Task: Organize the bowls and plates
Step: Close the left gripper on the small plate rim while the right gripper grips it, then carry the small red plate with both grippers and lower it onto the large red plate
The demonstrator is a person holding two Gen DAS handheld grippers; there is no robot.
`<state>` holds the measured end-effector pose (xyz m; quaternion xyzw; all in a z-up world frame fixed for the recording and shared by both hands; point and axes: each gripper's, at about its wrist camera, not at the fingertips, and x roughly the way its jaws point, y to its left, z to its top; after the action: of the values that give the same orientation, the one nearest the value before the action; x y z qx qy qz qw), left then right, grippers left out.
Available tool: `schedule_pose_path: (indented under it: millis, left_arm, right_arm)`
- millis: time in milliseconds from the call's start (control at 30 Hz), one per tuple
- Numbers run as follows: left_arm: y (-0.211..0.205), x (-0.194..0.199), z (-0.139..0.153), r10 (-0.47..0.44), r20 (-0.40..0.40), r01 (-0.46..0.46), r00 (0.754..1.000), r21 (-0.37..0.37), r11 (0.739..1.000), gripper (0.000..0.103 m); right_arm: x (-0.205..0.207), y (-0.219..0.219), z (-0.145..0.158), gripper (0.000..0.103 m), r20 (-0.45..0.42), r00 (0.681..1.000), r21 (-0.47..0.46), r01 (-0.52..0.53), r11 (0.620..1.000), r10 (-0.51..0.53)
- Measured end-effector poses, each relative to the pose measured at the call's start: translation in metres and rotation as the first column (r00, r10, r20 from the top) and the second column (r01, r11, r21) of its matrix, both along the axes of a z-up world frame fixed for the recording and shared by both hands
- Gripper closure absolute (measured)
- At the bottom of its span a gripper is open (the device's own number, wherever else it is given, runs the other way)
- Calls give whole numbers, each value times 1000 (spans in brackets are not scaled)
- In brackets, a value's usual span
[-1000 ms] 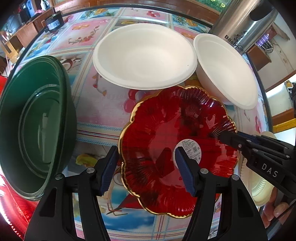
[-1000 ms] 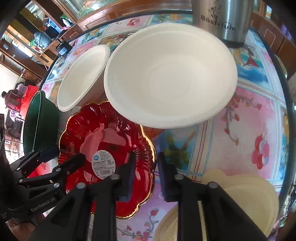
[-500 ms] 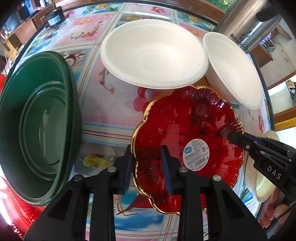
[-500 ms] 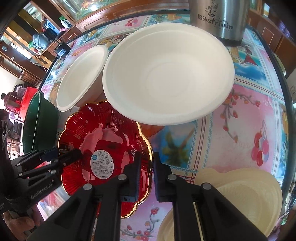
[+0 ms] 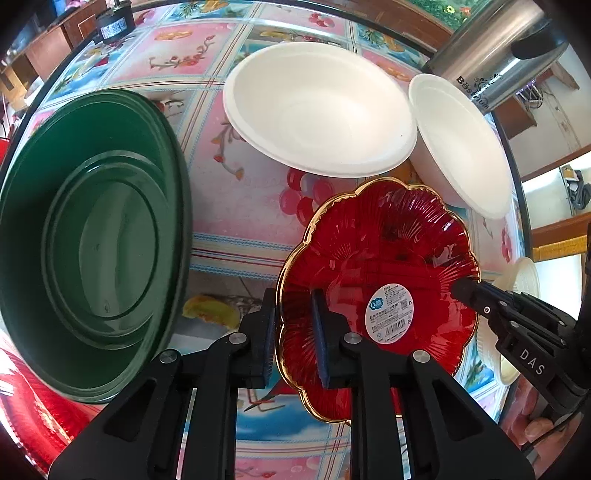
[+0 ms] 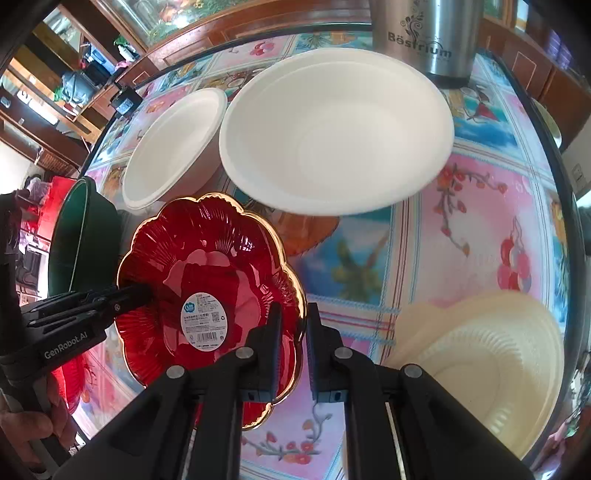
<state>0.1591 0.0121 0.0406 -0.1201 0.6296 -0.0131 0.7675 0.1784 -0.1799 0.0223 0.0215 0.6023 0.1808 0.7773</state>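
Observation:
A red flower-shaped plate (image 5: pixel 384 266) with a gold rim and a round sticker is held between both grippers, raised off the table. My left gripper (image 5: pixel 293 332) is shut on its near-left rim. My right gripper (image 6: pixel 293 345) is shut on the opposite rim of the plate (image 6: pixel 207 273). Two white bowls (image 5: pixel 317 107) (image 5: pixel 461 140) stand behind it; they also show in the right wrist view as a large bowl (image 6: pixel 336 129) and a smaller one (image 6: pixel 170 144). Nested green bowls (image 5: pixel 88 236) stand at the left.
A steel canister (image 5: pixel 495 48) stands at the back, also in the right wrist view (image 6: pixel 424 33). Cream scalloped plates (image 6: pixel 487 365) lie at the right. A red plate (image 5: pixel 33 417) shows under the green bowls. The table (image 5: pixel 236 206) has a colourful patterned cloth.
Both grippers closed on the red plate's rim; one second ago the left was wide open around it. The plate now sits higher and shifted right in the left view.

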Motion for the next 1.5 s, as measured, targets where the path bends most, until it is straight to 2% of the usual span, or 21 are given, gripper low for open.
schedule_pose_path:
  millis: [167, 500, 867, 1100, 1500]
  left_arm:
    - [12, -3, 9, -3, -8, 3, 1000, -32, 999, 88]
    - [24, -33, 31, -17, 1, 18, 1000, -68, 998, 88]
    - [46, -87, 56, -23, 33, 25, 999, -74, 997, 88]
    - [82, -130, 73, 2, 62, 2, 998, -59, 998, 88]
    - [178, -190, 92, 107, 86, -104, 991, -43, 994, 88]
  right_arm:
    - [-6, 0, 6, 93, -3, 1000, 5, 5, 1000, -5]
    - [-27, 6, 23, 93, 3, 1000, -7, 16, 1000, -16]
    - [-70, 28, 43, 92, 12, 1000, -6, 9, 1000, -9]
    - [-106, 57, 59, 92, 32, 999, 8, -14, 1000, 14]
    - [-151, 148, 68, 93, 50, 990, 39, -132, 991, 130]
